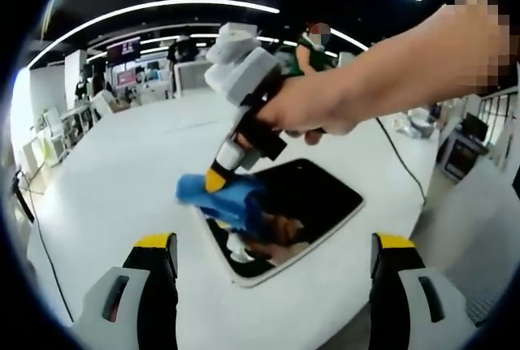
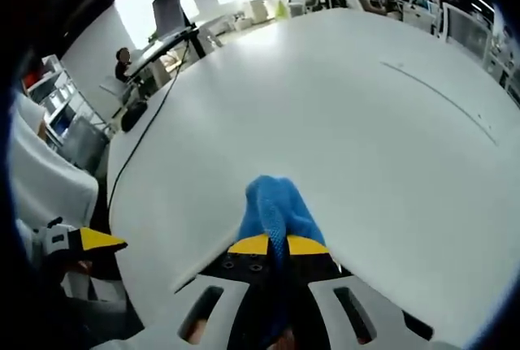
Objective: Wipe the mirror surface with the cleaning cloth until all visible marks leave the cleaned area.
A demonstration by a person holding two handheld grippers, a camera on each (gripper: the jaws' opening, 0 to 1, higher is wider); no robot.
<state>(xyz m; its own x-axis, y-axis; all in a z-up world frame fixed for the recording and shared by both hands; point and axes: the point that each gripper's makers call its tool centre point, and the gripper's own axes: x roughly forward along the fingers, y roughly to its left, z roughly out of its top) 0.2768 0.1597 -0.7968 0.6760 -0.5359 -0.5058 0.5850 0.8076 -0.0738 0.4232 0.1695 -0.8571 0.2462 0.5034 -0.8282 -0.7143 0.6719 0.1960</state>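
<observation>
A dark rectangular mirror [image 1: 313, 200] with a white frame lies flat on the white table [image 1: 122, 171]. A blue cleaning cloth [image 1: 223, 197] rests on the mirror's left part, and my right gripper [image 1: 214, 179], held by a hand, is shut on it and presses it down. In the right gripper view the blue cloth [image 2: 275, 212] bulges out between the yellow-tipped fingers [image 2: 248, 246] of my right gripper [image 2: 276, 246]. My left gripper [image 1: 275, 252] hangs open above the table's near edge, short of the mirror, with nothing between its fingers. A yellow tip of it [image 2: 96, 240] enters the right gripper view from the left.
A black cable [image 1: 402, 159] runs over the table on the right of the mirror, another cable [image 2: 142, 143] trails off the table's far side. Desks, monitors, chairs and people stand around the room behind the table. A railing [image 1: 487, 110] stands at the right.
</observation>
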